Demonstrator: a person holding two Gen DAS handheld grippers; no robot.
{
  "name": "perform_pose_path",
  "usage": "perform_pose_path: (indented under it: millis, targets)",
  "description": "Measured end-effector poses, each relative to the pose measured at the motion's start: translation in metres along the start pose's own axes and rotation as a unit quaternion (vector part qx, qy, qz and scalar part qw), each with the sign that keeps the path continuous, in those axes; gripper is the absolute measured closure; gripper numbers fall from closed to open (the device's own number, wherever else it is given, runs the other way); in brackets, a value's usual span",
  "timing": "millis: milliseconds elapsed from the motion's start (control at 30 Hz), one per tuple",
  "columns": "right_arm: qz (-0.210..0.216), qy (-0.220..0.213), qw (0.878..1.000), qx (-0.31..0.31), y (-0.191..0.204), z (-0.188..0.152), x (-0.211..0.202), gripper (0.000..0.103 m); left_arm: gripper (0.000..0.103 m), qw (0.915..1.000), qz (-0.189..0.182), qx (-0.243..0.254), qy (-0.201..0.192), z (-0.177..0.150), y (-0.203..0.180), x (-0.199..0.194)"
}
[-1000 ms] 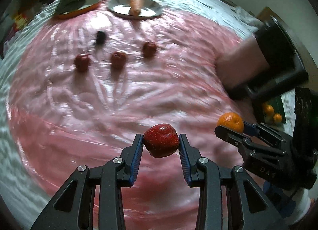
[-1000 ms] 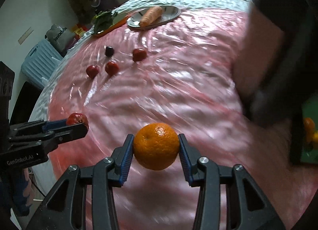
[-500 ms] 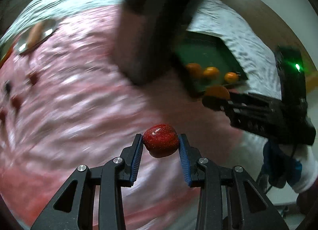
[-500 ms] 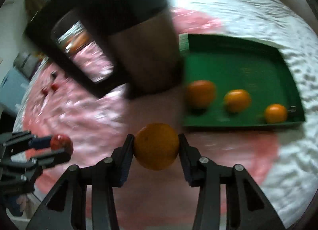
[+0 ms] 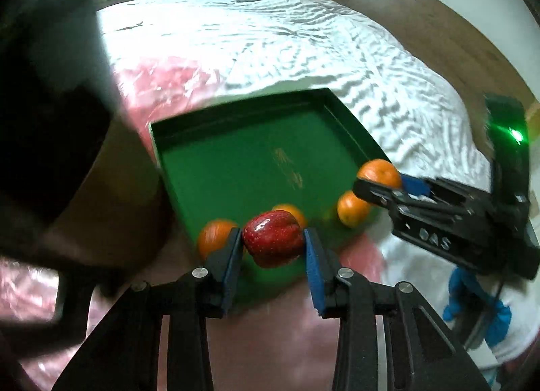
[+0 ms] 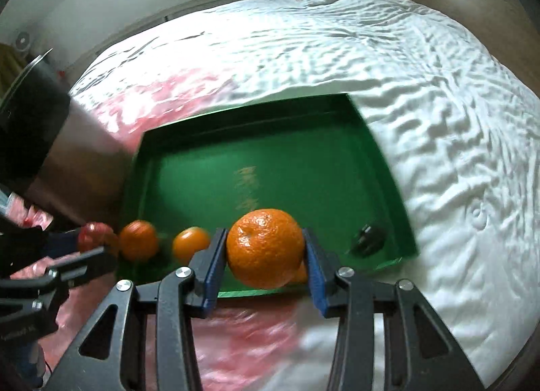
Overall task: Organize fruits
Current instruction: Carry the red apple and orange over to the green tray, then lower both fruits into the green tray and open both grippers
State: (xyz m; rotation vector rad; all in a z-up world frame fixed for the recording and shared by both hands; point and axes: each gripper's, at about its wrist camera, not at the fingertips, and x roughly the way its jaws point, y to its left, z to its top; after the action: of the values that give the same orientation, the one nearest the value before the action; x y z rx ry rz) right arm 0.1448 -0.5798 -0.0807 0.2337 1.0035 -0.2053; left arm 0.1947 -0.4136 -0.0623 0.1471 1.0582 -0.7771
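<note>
Where pads grip it, red apple [image 5: 272,238] glossy

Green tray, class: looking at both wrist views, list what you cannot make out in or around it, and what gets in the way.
- Right wrist view: a third orange in the tray shows only as a sliver behind the held orange.
- Right wrist view: small dark object in the tray corner, too blurred to identify.
- Both views: gold print on the tray floor, smeared by motion blur.
- Left wrist view: the tray's near edge, hidden by the apple.
</note>
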Motion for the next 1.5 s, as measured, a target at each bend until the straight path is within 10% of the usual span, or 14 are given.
perform_pose_path:
  millis: [433, 1500]
  targets:
    - [0.004, 0.015, 1.0, 0.014, -0.034, 0.016, 0.059, 0.033, 0.072, 0.9971, 0.072, -0.009, 0.022, 0.032, 0.007, 0.075]
    - [0.009, 0.024, 1.0, 0.016, -0.036, 0.013, 0.076, 0.031, 0.071, 0.9953, 0.084, -0.011, 0.048, 0.025, 0.01, 0.101]
